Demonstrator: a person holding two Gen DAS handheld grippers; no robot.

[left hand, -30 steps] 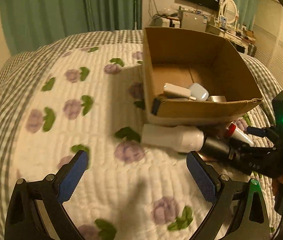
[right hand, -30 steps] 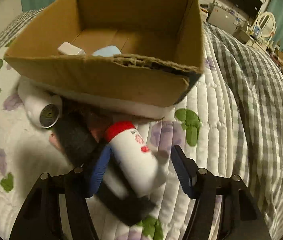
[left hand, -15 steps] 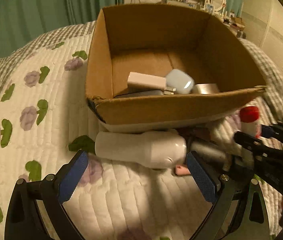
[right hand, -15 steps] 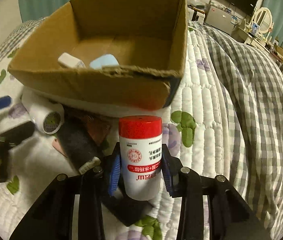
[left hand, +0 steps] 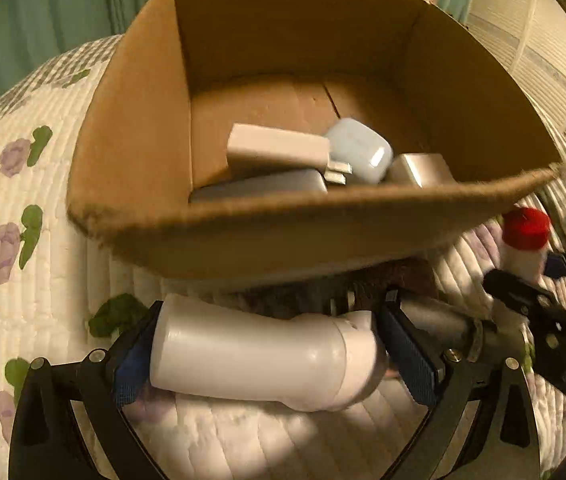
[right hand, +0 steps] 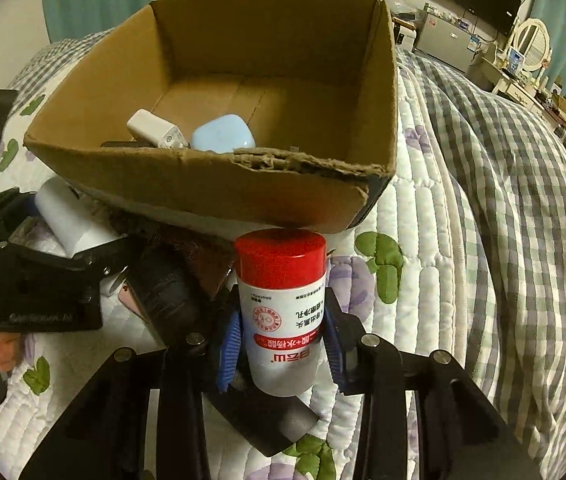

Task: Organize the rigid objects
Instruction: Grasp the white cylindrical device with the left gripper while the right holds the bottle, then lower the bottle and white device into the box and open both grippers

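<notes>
The right claw (right hand: 281, 350) is closed on a white bottle with a red cap (right hand: 282, 312), its blue pads pressed to both sides of the body low down, so the cap end points away toward the cardboard box (right hand: 219, 196). Gripped that low, the bottle can probably go cap-first over the near wall of the box without the claw itself meeting the cardboard.

The left claw (left hand: 267, 354) straddles a white plastic bottle (left hand: 259, 354) that lies on its side on the bed (left hand: 35, 280), just below the box's near wall (left hand: 283, 236). Its blue pads sit at the two ends of the bottle, and I judge it closed on the bottle lengthwise, though the frame is a little blurred. An end-to-end hold suits the way the bottle lies, crosswise to the claw.

Inside the box, against the near wall, lie a white charger (left hand: 277, 148), a pale blue case (left hand: 359, 152) and grey flat things (left hand: 419, 168). The back half of the box floor is bare, so there is room to set both bottles down behind them.

Between the two claws a dark cylinder (right hand: 167, 292) and other dark items crowd the quilt under the near wall. The near wall is ragged toward the right corner (right hand: 303, 164) and could snag a low pass. To the right of the box the bed is open.
</notes>
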